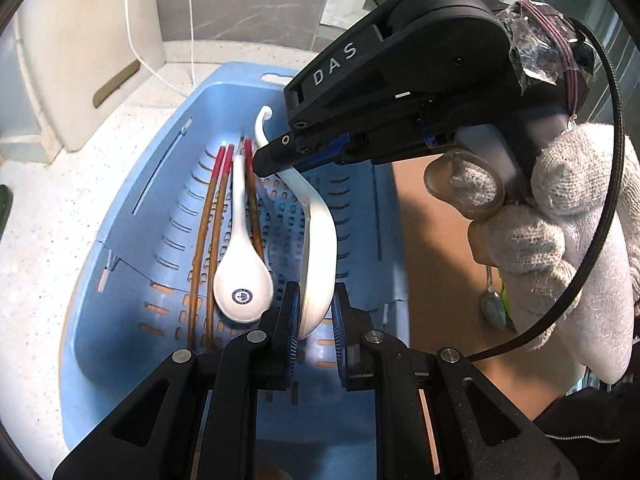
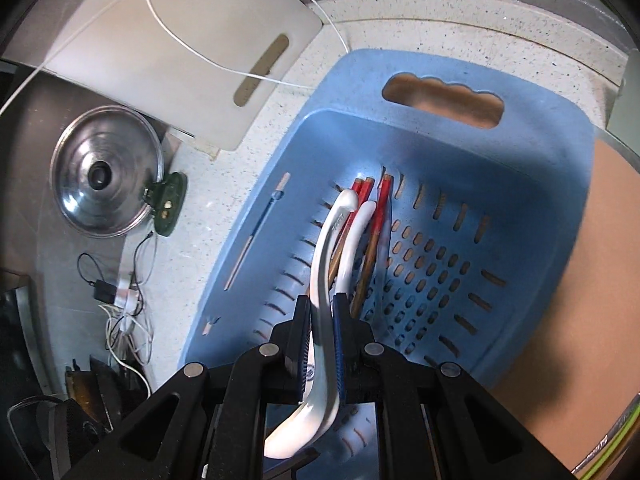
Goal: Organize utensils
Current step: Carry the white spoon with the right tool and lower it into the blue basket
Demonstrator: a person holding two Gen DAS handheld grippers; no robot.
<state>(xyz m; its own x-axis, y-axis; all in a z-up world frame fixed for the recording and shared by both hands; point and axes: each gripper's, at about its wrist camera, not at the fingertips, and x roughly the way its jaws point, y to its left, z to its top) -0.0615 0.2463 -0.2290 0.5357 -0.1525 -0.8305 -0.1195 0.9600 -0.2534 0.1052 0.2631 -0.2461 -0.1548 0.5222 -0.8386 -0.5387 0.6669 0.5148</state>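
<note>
Both grippers, left (image 1: pixel 314 316), right (image 2: pixel 322 340), pinching white spoon (image 1: pixel 316 240), above blue basket (image 1: pixel 120 208).

Both wrist views look steeply down, close in, into the pale-blue slotted plastic basket (image 1: pixel 132 216) (image 2: pixel 520 152) on the speckled white surface (image 1: pixel 48 216) (image 2: pixel 400 24). The left view looks across at the right hand-held gripper (image 1: pixel 276 168). Both share the basket's floor.

Held above a slotted blue basket (image 1: pixel 120 208): a white ceramic spoon (image 1: pixel 316 240), bowl end clamped in the left tool (image 1: pixel 314 320), handle pinched by the right tool (image 2: pixel 322 344). Lying on the basket floor: a second white spoon (image 1: pixel 242 276) with blue emblem, flanked by brown, red-tipped chopsticks (image 1: pixel 212 224).
</note>
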